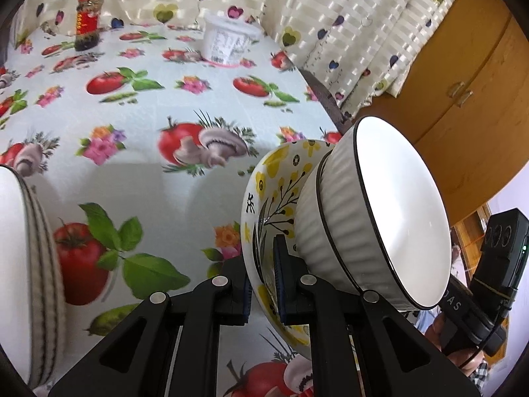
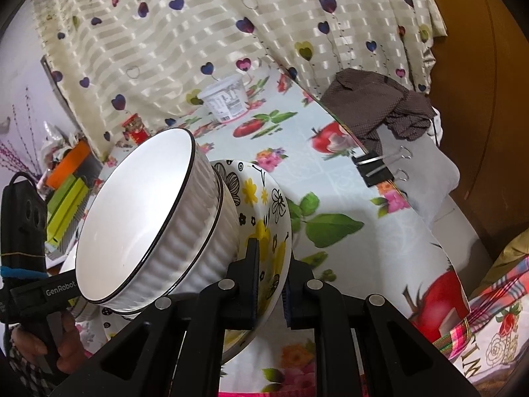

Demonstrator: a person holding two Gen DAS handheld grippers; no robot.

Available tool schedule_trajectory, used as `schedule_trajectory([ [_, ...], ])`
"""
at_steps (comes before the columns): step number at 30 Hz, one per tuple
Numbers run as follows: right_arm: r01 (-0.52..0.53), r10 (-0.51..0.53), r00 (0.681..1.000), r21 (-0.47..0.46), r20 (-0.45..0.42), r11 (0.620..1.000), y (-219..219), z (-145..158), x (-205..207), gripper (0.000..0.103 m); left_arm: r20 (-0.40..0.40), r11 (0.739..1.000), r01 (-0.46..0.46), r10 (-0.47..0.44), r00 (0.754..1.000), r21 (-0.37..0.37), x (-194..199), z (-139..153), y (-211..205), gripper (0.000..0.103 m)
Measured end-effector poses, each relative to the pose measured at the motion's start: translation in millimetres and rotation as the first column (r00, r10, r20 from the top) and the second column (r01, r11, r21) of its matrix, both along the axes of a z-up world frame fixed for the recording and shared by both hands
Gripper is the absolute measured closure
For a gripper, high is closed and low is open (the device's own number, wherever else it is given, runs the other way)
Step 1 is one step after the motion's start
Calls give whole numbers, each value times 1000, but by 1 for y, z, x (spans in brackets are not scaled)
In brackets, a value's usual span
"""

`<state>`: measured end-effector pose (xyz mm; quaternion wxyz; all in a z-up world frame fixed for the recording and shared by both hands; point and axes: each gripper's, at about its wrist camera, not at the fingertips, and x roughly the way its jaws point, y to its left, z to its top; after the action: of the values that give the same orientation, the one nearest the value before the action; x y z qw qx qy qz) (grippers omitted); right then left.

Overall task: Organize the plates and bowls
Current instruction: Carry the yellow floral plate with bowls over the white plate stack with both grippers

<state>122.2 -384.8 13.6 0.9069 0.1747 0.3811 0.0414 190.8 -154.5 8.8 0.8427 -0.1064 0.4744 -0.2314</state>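
Left wrist view: the left tool (image 1: 263, 284) is clenched on the rim of the flowered bowl (image 1: 274, 178), one pad inside the wall and one outside. Two white ribbed bowls (image 1: 334, 218) with dark rims sit nested inside it, and the innermost is empty. The whole stack hangs tilted above the desk (image 1: 148, 106), its mouth turned to the right. At the left edge stands a stack of striped plates (image 1: 36, 264), blurred. Further back on the desk stand a white tub (image 1: 228, 41) and a red jar (image 1: 87, 21); what they hold I cannot tell.

Right wrist view: the right tool (image 2: 269, 284) grips the opposite rim of the same flowered bowl (image 2: 264, 205), pads on either side of the wall. The white ribbed bowls (image 2: 198, 218) lean to the left. A binder clip (image 2: 377, 165) pins the cloth at the desk's edge, with a brown rag (image 2: 373, 99) lying near it.

The stack looks like glazed ceramic: stiff, heavy for a rim hold, slick and breakable. The inner bowls rest loose, so a steeper tilt could let them slide out. Opposite rim grips, kept level with each other, seem the safest hold.
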Motion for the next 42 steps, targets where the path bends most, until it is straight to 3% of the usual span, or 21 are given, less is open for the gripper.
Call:
schedule_trajectory([
  [26,-181,182,982,-24,59,983,100,49,35,90,81,982,-189,189,979,-9,-12,54,103,93],
  [42,-297,297,954,-15,44,955,171,50,47,90,82,949,-314,314,946,-12,-30,52,175,93],
])
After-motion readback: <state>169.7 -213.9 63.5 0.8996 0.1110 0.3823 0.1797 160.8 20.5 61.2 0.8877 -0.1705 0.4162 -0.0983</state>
